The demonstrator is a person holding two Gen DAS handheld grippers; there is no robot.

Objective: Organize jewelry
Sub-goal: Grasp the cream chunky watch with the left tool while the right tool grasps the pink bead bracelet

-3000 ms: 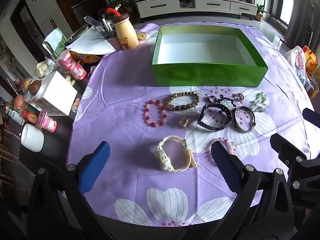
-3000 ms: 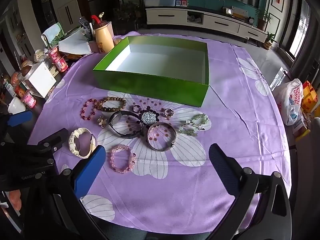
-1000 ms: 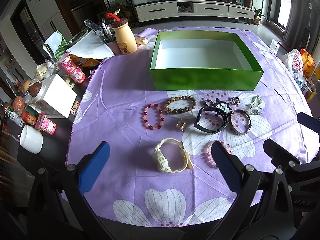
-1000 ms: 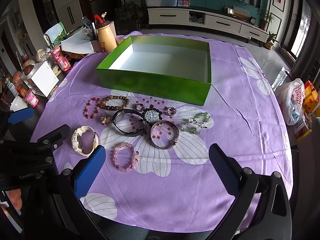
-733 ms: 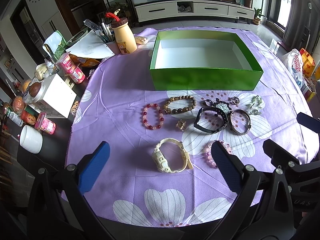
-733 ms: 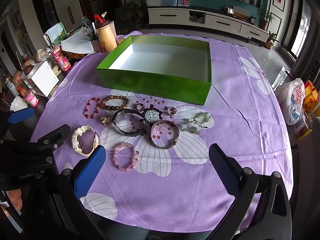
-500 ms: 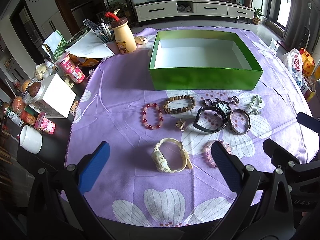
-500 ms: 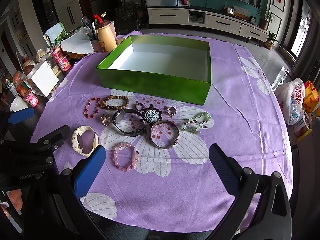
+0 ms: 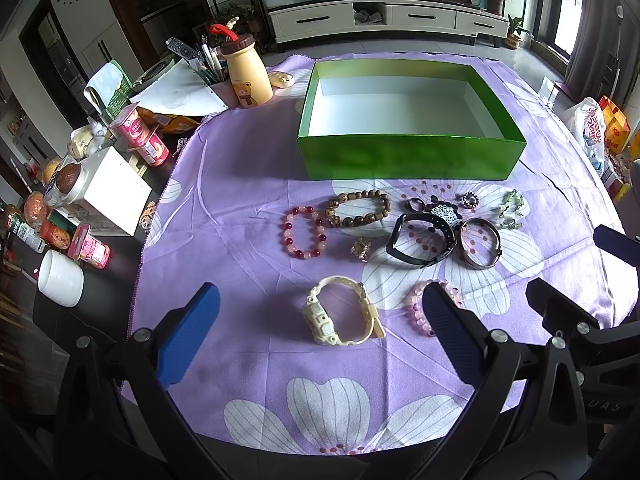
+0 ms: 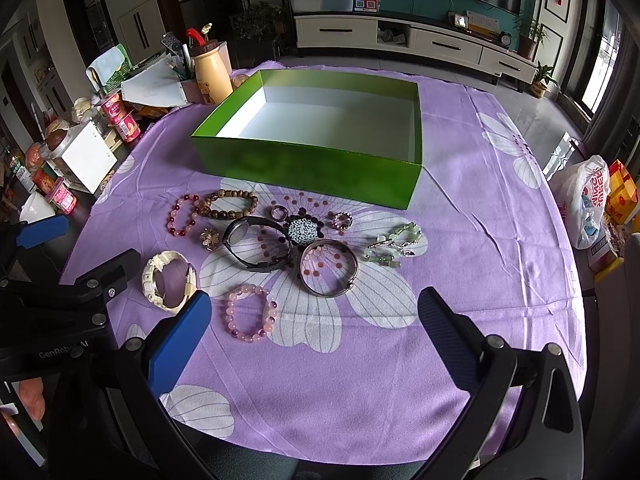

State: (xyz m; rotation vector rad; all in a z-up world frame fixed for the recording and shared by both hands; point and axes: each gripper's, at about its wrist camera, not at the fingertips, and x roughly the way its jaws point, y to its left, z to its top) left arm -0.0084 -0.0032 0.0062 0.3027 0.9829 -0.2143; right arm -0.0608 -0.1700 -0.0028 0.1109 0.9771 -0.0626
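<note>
Both grippers wide open rn, nothing in either one. Left gripper point(image 9: 320, 332) hangs low over the near edge of the purple cloth point(image 9: 240, 200), and the cream watch point(image 9: 342, 312) lies flat btwn its blue pads, a bit fwd of the tips. Right gripper point(image 10: 312, 332) same deal, jaws spread full; the pink bead bracelet point(image 10: 250, 312) sits just ahead of its left pad.

So the key thing imo: the watch is dead ahead of the left jaws. Its strap loop looks a bit longer running away from the gripper, and the face sits on the left side of the loop. Left is clearly nearer to it, right is nearer the pink beads.

Further out: black watch point(image 9: 420, 238), silver bangle point(image 9: 478, 242), brown bead bracelet point(image 9: 358, 208), red/pink bead bracelet point(image 9: 304, 232), small gold charm point(image 9: 361, 248), a couple rings and a green bead piece point(image 10: 394, 246), all in a loose row. Behind that, the green box point(image 9: 408, 158), open top, nothing in it yet afaict. So task hasn't rly started; every piece is on the cloth.
</note>
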